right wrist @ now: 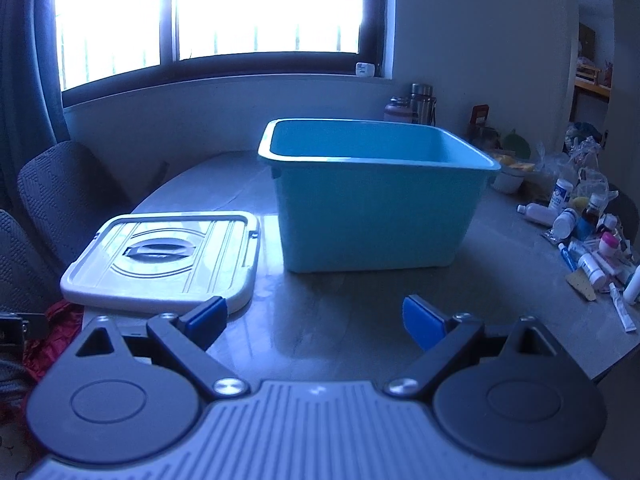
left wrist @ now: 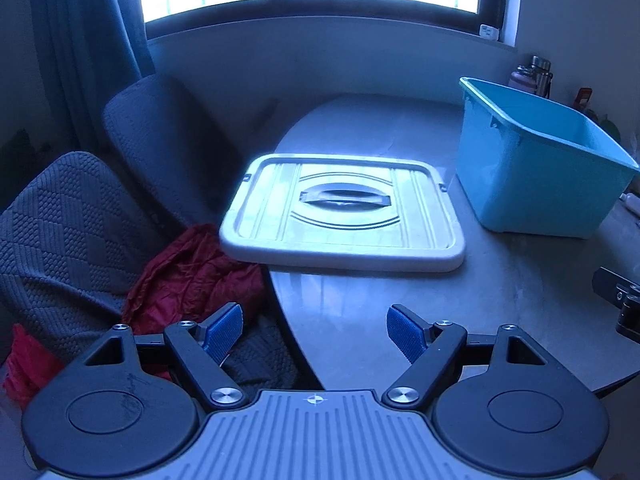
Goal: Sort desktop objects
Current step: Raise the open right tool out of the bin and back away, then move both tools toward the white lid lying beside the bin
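An open turquoise storage bin [right wrist: 372, 216] stands on the grey table [right wrist: 340, 320]; it also shows at the right of the left wrist view [left wrist: 532, 176]. Its white lid [left wrist: 344, 216] lies flat to the bin's left, handle up, and shows in the right wrist view [right wrist: 164, 260]. A pile of small bottles, tubes and packets [right wrist: 588, 240] lies at the table's right. My left gripper [left wrist: 315, 334] is open and empty over the table's near left edge. My right gripper [right wrist: 316, 320] is open and empty, in front of the bin.
Two grey quilted chairs [left wrist: 80, 232] stand left of the table, with a red cloth [left wrist: 188, 280] on one. Flasks [right wrist: 420, 106] and other clutter sit by the far wall. A window is behind. A dark device [left wrist: 620, 300] lies at the right edge.
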Motion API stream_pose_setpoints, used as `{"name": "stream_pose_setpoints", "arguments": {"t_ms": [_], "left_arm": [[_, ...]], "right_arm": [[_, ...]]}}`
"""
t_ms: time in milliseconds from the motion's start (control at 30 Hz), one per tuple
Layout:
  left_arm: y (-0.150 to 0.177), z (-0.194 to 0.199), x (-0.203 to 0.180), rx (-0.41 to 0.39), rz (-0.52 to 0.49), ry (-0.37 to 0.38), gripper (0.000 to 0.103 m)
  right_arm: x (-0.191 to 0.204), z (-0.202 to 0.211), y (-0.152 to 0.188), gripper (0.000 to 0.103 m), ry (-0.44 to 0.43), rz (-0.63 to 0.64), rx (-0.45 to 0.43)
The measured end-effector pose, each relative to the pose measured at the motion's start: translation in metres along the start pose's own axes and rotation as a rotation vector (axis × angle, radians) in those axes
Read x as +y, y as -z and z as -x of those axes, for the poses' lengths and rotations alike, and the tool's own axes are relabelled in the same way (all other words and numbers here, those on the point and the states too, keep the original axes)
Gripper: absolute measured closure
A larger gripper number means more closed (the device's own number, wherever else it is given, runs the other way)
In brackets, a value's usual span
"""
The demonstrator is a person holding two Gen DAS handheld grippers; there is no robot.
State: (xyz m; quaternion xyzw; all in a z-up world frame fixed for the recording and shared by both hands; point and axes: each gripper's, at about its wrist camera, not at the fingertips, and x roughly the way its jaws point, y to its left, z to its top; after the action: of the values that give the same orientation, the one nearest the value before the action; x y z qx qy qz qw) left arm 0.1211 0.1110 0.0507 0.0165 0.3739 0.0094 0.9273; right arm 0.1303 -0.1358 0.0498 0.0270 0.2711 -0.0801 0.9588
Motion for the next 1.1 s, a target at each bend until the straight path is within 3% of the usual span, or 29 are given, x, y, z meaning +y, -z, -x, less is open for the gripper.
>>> {"name": "stream_pose_setpoints", "arguments": {"t_ms": [500,1100], "left_arm": [[-0.009,-0.017,0.027,0.025,0.028,-0.03,0.022],[-0.034,-0.066,0.061,0.096,0.067,-0.11,0.022]], "right_arm": [[0.031,-0.012,-0.008,0.008,-0.046,0.025,0.028],[0.064,-0.067,-0.025,0.008,-0.126,0.037,0.103]]}}
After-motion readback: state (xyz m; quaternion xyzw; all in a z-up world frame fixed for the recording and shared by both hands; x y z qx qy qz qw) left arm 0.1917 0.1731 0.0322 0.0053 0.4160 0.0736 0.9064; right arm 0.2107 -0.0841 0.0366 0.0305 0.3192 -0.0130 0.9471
